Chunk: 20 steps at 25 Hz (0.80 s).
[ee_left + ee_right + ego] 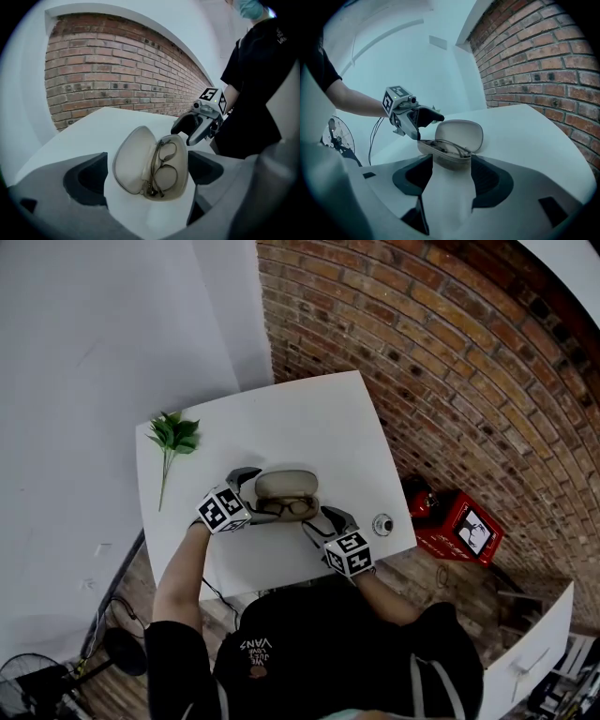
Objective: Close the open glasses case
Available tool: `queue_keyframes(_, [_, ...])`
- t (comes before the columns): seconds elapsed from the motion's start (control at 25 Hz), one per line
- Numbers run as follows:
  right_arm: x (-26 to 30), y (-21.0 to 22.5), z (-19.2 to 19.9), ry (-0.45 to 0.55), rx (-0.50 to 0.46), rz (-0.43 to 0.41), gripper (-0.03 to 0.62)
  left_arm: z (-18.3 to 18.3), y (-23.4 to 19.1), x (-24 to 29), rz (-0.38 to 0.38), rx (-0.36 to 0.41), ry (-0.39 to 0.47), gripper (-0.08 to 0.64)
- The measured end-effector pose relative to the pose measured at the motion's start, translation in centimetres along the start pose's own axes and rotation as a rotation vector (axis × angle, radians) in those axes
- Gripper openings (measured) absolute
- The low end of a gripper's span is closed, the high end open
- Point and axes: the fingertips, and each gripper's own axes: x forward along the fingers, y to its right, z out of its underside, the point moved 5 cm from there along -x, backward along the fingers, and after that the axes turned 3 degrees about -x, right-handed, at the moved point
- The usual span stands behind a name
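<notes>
So the glasses case [286, 495] sits open on the white table [309, 418], toward the near edge and about mid-width. The lid stands up on the far side and the glasses [287, 507] lie in the near half. Neither tool grips anything. The left gripper [251, 495] has its jaws spread wide around the case's left end without touching it. The right gripper [323, 521] is released too, jaws apart, just off the near right corner.

What I'd worry about: nothing pins the base, so a push on the lid could just skate the whole case toward the near edge. It's not far from that edge. In the right gripper view the frames also seem to ride slightly above the rim. If the lid snaps down on them it could pinch or bend a temple. And the two grippers are close together, so they could knock into each other over the case.

Room-wise, the far half of the table is bare. A leafy sprig [173, 435] lies well off at the far left, and a small round object [382, 524] sits near the right near corner. The brick wall [450, 352] runs along the right side.
</notes>
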Motion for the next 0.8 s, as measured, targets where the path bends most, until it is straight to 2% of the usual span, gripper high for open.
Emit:
queue_keyframes(0.24, [0.4,-0.1,-0.1,-0.006,-0.006,-0.003,0.252,0.4,0.2,0.6,0.050,-0.006,-0.043,0.531])
queue_keyframes(0.8, [0.4,-0.5,0.9,-0.026,0.019,0.034,0.239,0.3,3.3,-1.6,0.083,0.051,0.009,0.531])
